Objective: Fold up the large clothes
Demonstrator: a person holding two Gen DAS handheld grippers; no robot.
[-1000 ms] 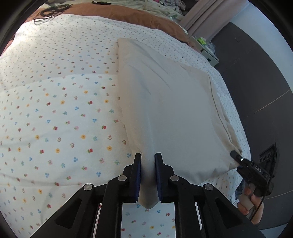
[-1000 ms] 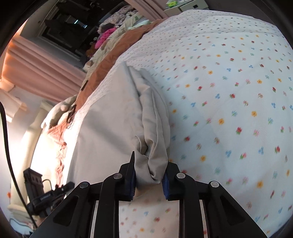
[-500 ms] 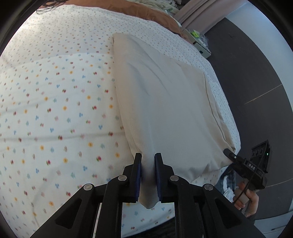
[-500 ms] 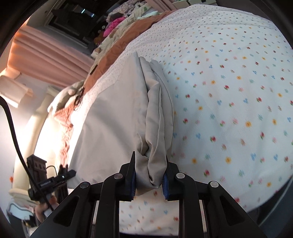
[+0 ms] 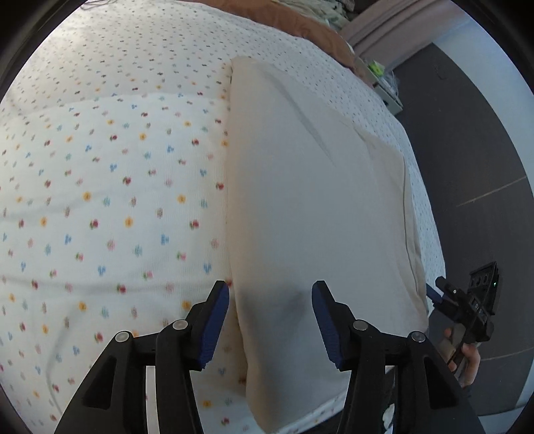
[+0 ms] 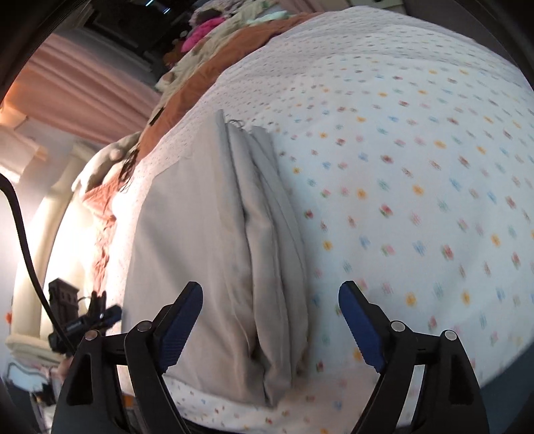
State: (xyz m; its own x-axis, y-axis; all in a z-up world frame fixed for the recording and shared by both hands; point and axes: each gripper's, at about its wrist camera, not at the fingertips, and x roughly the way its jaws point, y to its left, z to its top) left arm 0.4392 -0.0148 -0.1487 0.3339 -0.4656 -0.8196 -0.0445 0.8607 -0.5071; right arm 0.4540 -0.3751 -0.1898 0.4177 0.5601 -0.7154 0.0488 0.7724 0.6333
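Observation:
A folded cream garment point(image 5: 317, 207) lies flat on the flower-print bedsheet point(image 5: 100, 200), near the bed's front edge. My left gripper point(image 5: 270, 297) hovers over its near left corner, jaws opening, with the cloth between the blue pads but not pressed. In the right wrist view the same garment point(image 6: 200, 240) shows its stacked folded edge point(image 6: 267, 233). My right gripper point(image 6: 270, 293) straddles that edge, jaws opening wide, with the pads clear of the fabric. Each gripper also shows small at the side of the other's view.
A brown blanket point(image 5: 310, 26) and a heap of clothes point(image 6: 213, 40) lie at the far end of the bed. Pink curtains point(image 6: 83, 96) hang at the left. Dark floor point(image 5: 467, 150) borders the bed on the right, with a small unit point(image 5: 383, 86) beside it.
Both grippers were shut on the garment's near corners and have let go with jaws spread. The bunched edge in the right gripper has dropped onto the bed.

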